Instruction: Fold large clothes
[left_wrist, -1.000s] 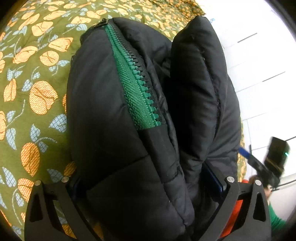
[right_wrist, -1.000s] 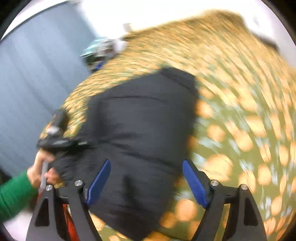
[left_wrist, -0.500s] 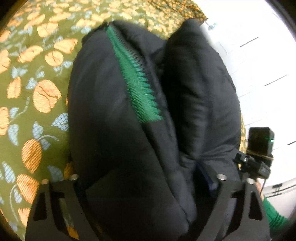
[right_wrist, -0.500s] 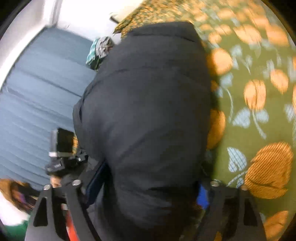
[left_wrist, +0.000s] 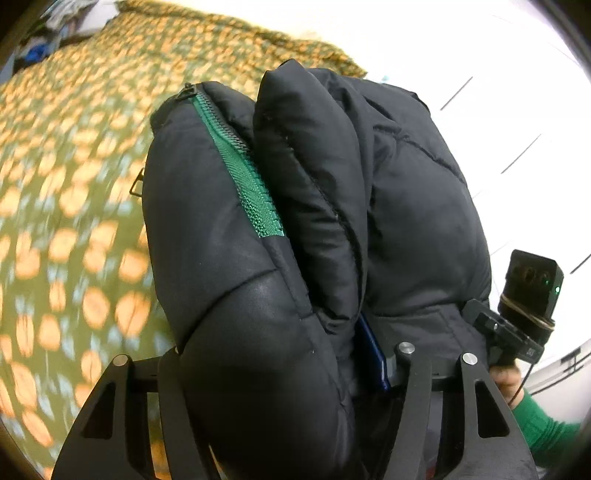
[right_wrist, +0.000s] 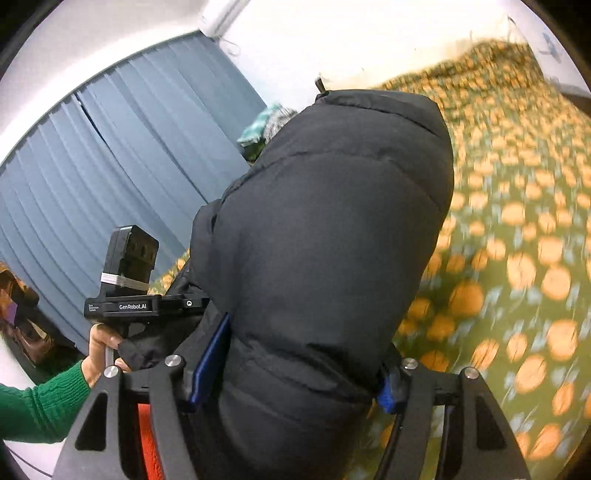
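Left wrist view is filled by a black puffer jacket (left_wrist: 229, 280), bunched into thick padded folds that run from 6 o'clock up to 12 o'clock, with a green zipper (left_wrist: 240, 173) slanting from 11 o'clock toward the centre. The left gripper (left_wrist: 266, 373) has a fat fold of the jacket between its fingers and its jaws are closing on it; one blue pad (left_wrist: 373, 350) presses against the padding at 5 o'clock, the other is hidden under the cloth. Beyond the jacket, from 7 to 11 o'clock, lies a bed (left_wrist: 66, 229) with a green cover printed in orange flowers, blurred. At 4 o'clock the other gripper's body shows, held by a hand (left_wrist: 508, 384) in a green sleeve. Right wrist view shows the same jacket as a smooth black bulge from 6 to 12 o'clock, held clear above the bed, which spreads out at 3 o'clock. The right gripper (right_wrist: 295, 373) is also closing, its blue pads (right_wrist: 210, 362) squeezing the jacket from both sides. A blue pleated curtain (right_wrist: 122, 155) hangs at 10 o'clock.
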